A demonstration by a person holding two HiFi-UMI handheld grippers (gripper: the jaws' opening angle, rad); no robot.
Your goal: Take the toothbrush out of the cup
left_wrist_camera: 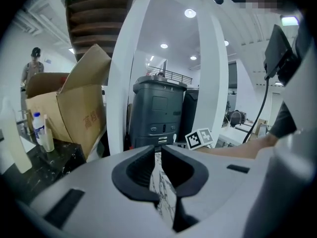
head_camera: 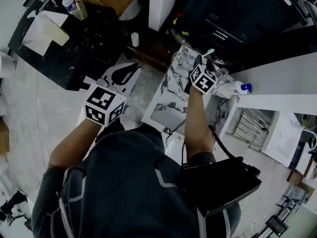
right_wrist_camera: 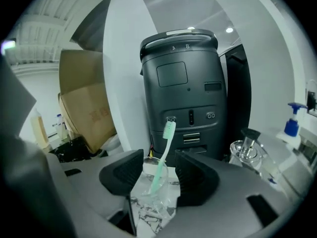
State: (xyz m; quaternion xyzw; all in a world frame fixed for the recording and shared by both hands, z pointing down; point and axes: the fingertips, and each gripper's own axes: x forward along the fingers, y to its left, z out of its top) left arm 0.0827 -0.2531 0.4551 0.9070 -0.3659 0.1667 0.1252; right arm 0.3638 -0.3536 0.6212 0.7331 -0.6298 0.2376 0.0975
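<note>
A pale green toothbrush [right_wrist_camera: 164, 151] stands tilted in a clear glass cup [right_wrist_camera: 152, 186] on a marble-patterned counter [head_camera: 171, 90]. In the right gripper view the cup and brush sit right between my right gripper's [right_wrist_camera: 159, 158] jaws, which stand open on either side without touching them. In the head view my right gripper [head_camera: 202, 61] reaches toward the counter's far end, the brush head [head_camera: 210, 51] showing just past it, the cup hidden. My left gripper [head_camera: 136, 70] hovers at the counter's left edge, its jaws [left_wrist_camera: 157, 155] drawn together with nothing between them.
A tall black machine [right_wrist_camera: 188, 93] stands right behind the cup. A glass dispenser [right_wrist_camera: 246, 150] and a blue-topped pump bottle [right_wrist_camera: 292, 125] are to the right. A cardboard box [left_wrist_camera: 74, 108] and a small bottle [head_camera: 72, 4] sit on the dark counter at left.
</note>
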